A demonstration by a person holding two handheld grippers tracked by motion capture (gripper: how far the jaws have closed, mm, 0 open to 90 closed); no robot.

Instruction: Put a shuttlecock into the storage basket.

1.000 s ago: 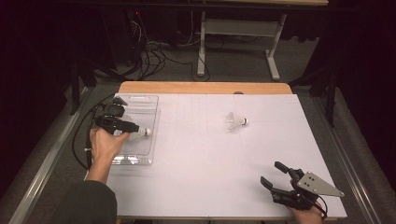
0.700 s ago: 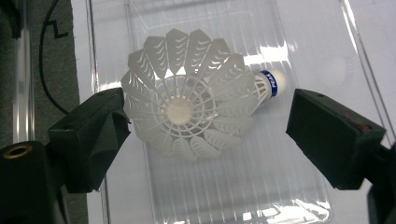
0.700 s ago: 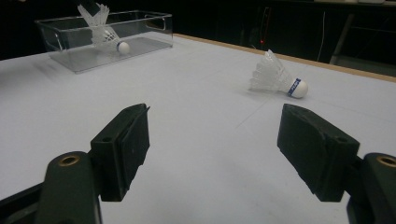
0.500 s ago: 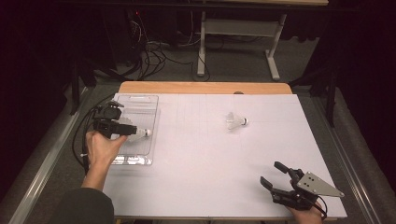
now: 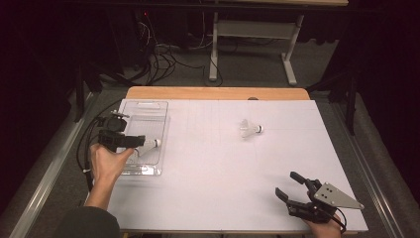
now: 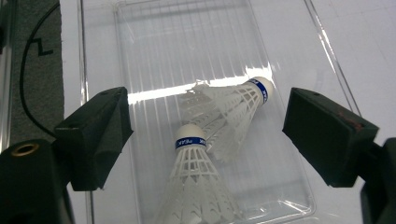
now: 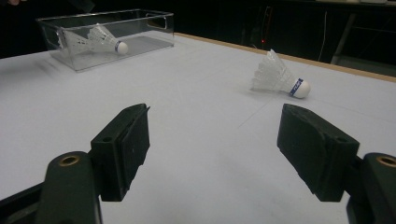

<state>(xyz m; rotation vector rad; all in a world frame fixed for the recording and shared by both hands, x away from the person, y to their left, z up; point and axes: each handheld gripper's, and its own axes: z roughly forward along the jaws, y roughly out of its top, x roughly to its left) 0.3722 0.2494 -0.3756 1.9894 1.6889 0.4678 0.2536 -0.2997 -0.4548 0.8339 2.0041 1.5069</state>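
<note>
Left gripper drawn back from the box

Pulled toward the frame's left edge, the left gripper (image 6: 205, 140) hangs over the clear box (image 5: 148, 111), jaws apart — two shuttlecocks (image 6: 224, 107) lie inside. Right gripper (image 5: 292, 191), jaws apart, sits lower right; a loose shuttlecock (image 5: 250, 129) lies centre-right, open table (image 5: 213, 173) around it.

Left gripper (image 5: 140, 142) over clear box (image 5: 148, 111) (table's left)

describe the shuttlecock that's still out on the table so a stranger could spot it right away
Start from the white table; a clear tray sits at its left edge. The loose shuttlecock lies on its side on the bare sheet, right of centre. Unlike the two in the tray, it lies alone.
</note>
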